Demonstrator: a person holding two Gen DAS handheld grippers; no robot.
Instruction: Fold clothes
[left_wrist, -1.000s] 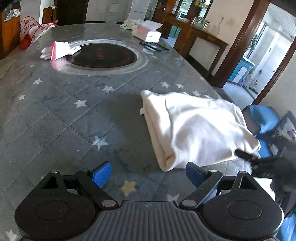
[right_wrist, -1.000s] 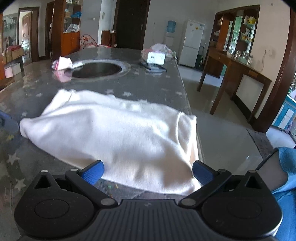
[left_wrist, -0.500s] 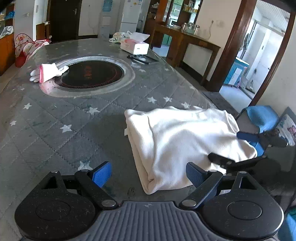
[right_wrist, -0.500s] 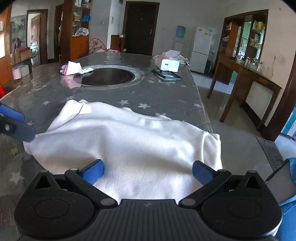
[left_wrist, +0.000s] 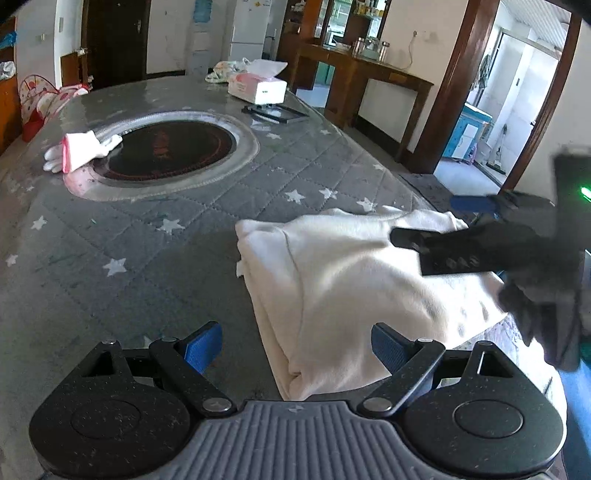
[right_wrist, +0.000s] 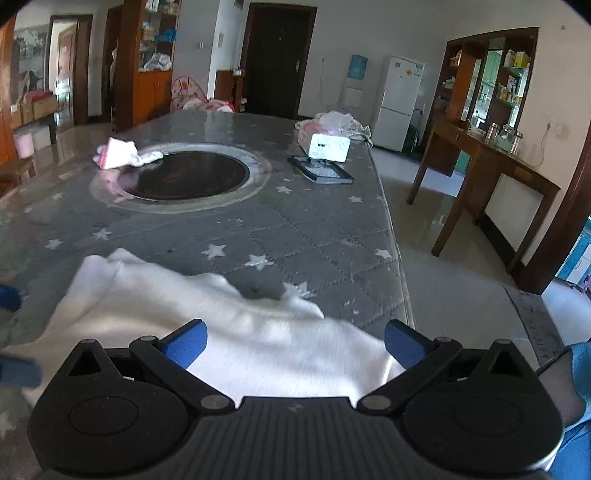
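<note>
- Left wrist view: one white folded garment (left_wrist: 354, 295) lies near the front edge of the gray star-patterned tabletop (left_wrist: 155, 236). The left gripper (left_wrist: 297, 345) hangs just above the garment's near corner, its two blue pads (left_wrist: 204, 341) wide apart, gripping nothing. The right gripper (left_wrist: 458, 225) reaches in over the garment's far side, blurred.
- Same view, farther back: one round dark inset (left_wrist: 166, 151), one white-and-pink glove (left_wrist: 79, 153), one tissue box (left_wrist: 256, 86), one dark tray (left_wrist: 275, 112).
- Right wrist view: the right gripper (right_wrist: 295, 341) stands spread wide over the same garment (right_wrist: 207, 314), clamping nothing. One glove (right_wrist: 120, 155), one tissue box (right_wrist: 328, 146), one tray (right_wrist: 321, 170) sit beyond.
</note>
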